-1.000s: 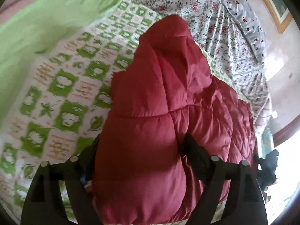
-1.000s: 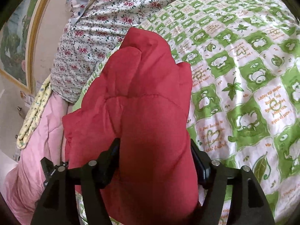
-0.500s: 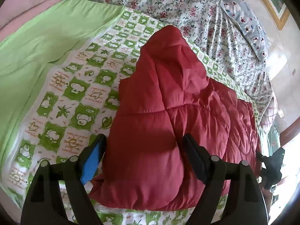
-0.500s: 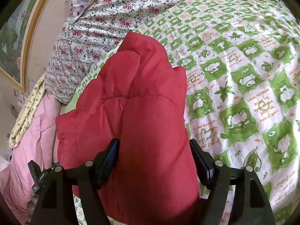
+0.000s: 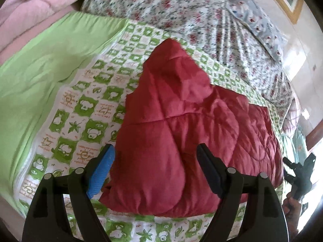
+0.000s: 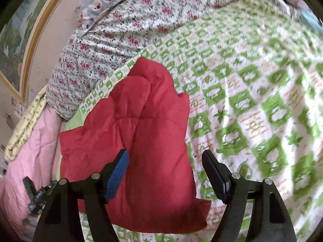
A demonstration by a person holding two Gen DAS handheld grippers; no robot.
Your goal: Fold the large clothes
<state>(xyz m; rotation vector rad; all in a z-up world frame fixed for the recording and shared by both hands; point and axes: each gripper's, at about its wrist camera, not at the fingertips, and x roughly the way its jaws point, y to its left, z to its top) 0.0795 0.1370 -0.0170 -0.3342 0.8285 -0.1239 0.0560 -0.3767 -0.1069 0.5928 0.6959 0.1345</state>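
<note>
Our left tool [image 5: 155, 163] and right tool [image 6: 164, 165] hover wide, gripping nothing, above the red jacket [image 5: 181, 131], whose near edge lies clear of the pads. Puffy and quilted, it lies bunched on the bed's green-checked sheet [image 6: 252, 100], with open cloth alongside. Beyond we see a floral quilt [image 5: 181, 6], then a framed picture [image 6: 18, 36].

Free room and obstacles, by claw.

Left gripper [image 5: 155, 169]: jaws wide, nothing between the pads; the padded red jacket [image 5: 181, 133] bulks ahead and below. To its left, flat green-checked bedspread [image 5: 80, 109], unobstructed. Further left, a pink quilt [image 5: 30, 6].

Right gripper [image 6: 164, 173]: jaws apart, clear of the jacket [image 6: 141, 141]. To its right, open bedspread [image 6: 252, 100]. Beyond, a floral bedding heap [image 6: 141, 26].
</note>
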